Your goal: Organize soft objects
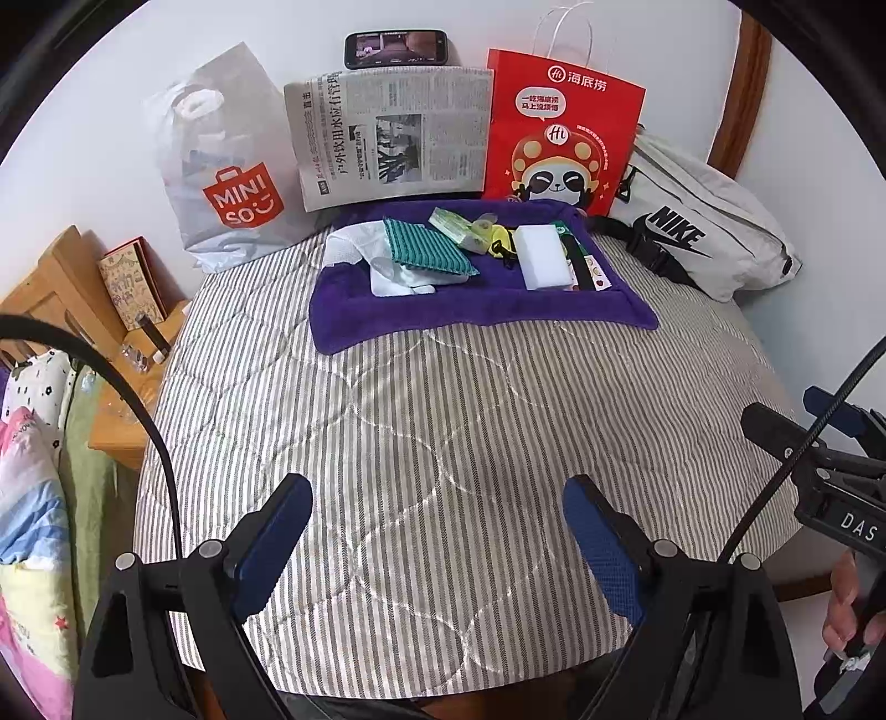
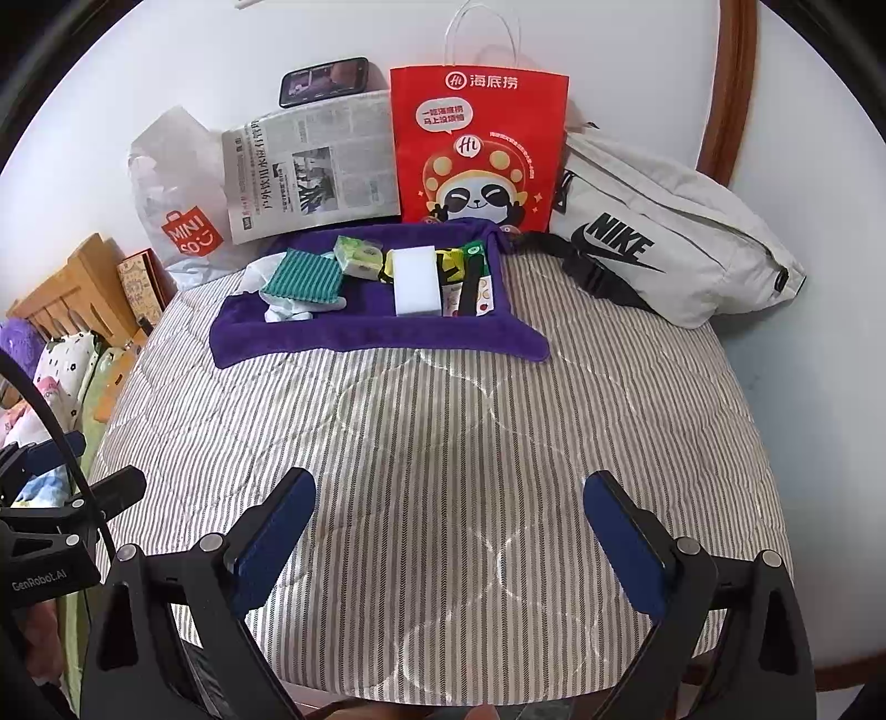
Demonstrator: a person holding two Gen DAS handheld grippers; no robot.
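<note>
While both jaws gape empty, the left gripper and right gripper hover at lower frame, the purple towel upper centre.

White wall behind a striped quilted bed — wooden nightstand at its side.

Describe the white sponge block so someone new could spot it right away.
Find the purple towel spread at the far end of the striped bed, in front of the red paper bag. On its right half lies the white sponge block. It is the only plain white brick there, unlike the teal striped cloth to its left.
</note>
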